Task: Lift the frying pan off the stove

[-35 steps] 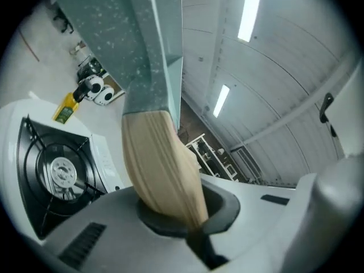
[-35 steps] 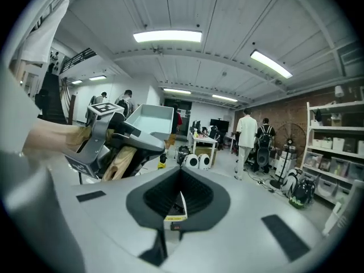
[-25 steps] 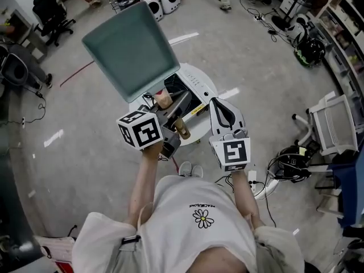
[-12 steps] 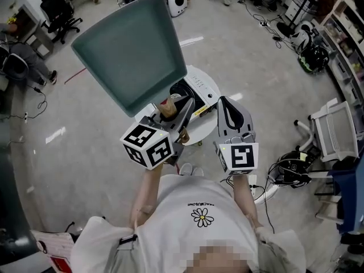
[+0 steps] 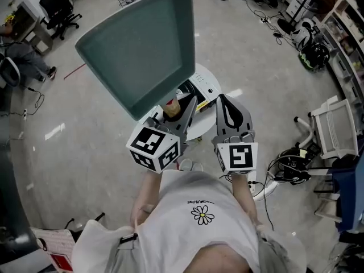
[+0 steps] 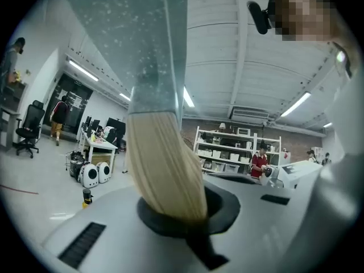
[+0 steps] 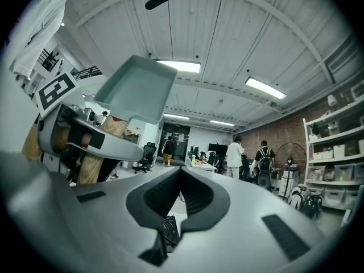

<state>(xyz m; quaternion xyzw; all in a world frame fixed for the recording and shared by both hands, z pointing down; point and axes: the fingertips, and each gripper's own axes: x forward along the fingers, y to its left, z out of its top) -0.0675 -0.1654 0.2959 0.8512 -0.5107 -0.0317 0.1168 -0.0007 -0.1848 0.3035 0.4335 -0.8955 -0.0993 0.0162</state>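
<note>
Teal frying pan (image 5: 136, 50) in the air, clear of the stove (image 5: 200, 85).
Left gripper (image 5: 175, 110) clamped on the pan's pale wooden handle (image 6: 165, 169). Pan tilted steeply, hollow side towards the head view, above and to the left of the white stove, which sits on a round table (image 5: 198, 129). Right gripper (image 5: 227, 104) just beside the left one, jaws together, nothing between them. Right gripper view: pan at upper left, people standing in the far background.
</note>
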